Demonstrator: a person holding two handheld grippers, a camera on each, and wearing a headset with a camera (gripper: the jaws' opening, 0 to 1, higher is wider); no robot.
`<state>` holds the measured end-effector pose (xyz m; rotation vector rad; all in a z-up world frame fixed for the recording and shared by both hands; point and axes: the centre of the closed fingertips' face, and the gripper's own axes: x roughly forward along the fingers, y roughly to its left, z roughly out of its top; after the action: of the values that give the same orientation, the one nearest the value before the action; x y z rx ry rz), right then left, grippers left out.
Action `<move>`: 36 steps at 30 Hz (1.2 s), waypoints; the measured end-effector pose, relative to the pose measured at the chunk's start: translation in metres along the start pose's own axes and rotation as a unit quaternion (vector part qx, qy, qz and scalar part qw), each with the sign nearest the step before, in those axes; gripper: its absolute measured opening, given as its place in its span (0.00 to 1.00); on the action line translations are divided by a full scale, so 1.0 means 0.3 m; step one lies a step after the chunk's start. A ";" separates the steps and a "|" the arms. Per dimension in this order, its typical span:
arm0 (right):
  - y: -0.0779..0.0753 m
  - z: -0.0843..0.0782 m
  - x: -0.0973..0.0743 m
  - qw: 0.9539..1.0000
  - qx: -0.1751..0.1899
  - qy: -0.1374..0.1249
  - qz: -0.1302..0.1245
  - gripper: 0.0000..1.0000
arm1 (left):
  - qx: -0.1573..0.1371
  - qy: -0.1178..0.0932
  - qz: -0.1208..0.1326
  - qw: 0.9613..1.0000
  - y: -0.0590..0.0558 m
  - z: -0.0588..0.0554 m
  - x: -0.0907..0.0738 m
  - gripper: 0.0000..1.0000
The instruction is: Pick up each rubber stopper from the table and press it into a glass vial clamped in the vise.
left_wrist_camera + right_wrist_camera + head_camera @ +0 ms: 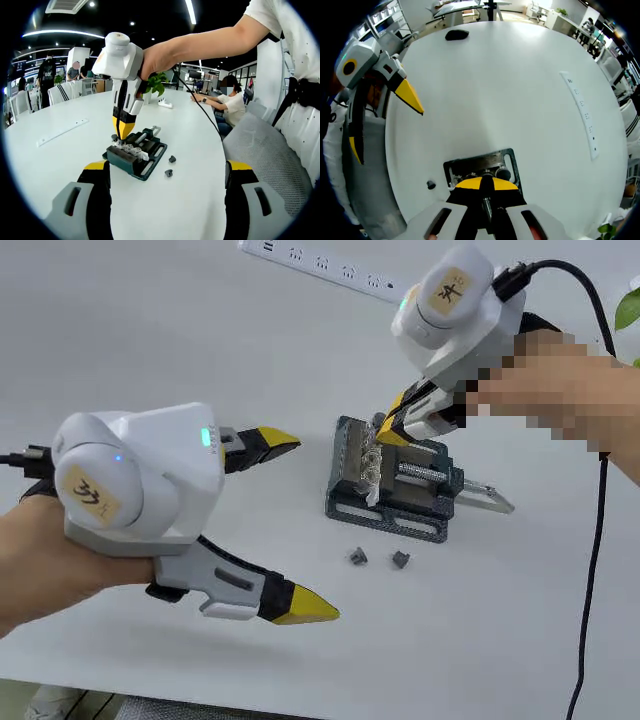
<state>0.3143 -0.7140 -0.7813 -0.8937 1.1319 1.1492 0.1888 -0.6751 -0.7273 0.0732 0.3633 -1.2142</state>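
A dark vise (pixel 440 492) (pixel 150 159) (pixel 507 159) on the white table clamps a row of clear glass vials (pixel 368 468) (pixel 129 148). My right gripper (pixel 390 430) (pixel 122 131) (pixel 486 183) points down at the vials' far end with its yellow tips together, shut. A dark stopper (pixel 379 420) (pixel 114 137) (pixel 503 174) sits right beside those tips. Two loose grey rubber stoppers (pixel 358 557) (pixel 400 560) (pixel 172 159) (pixel 168 173) lie on the table just in front of the vise. My left gripper (pixel 300 525) (pixel 167 167) (pixel 385 125) hovers to the vise's left, open and holding nothing.
A white power strip (pixel 320 262) (pixel 582 110) lies at the table's far side. A black cable (pixel 598 540) trails down from the right gripper. Green plant leaves (pixel 630 310) stand at the right edge. People sit at desks beyond the table.
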 end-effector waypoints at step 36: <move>-0.007 -0.003 0.012 0.999 -0.020 0.035 0.008 0.01 | 0.000 -0.005 -0.002 1.000 0.005 0.006 0.012 0.95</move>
<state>0.3164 -0.7145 -0.7849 -0.9637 1.1780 1.1650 0.1916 -0.6784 -0.7270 0.0665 0.3556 -1.2187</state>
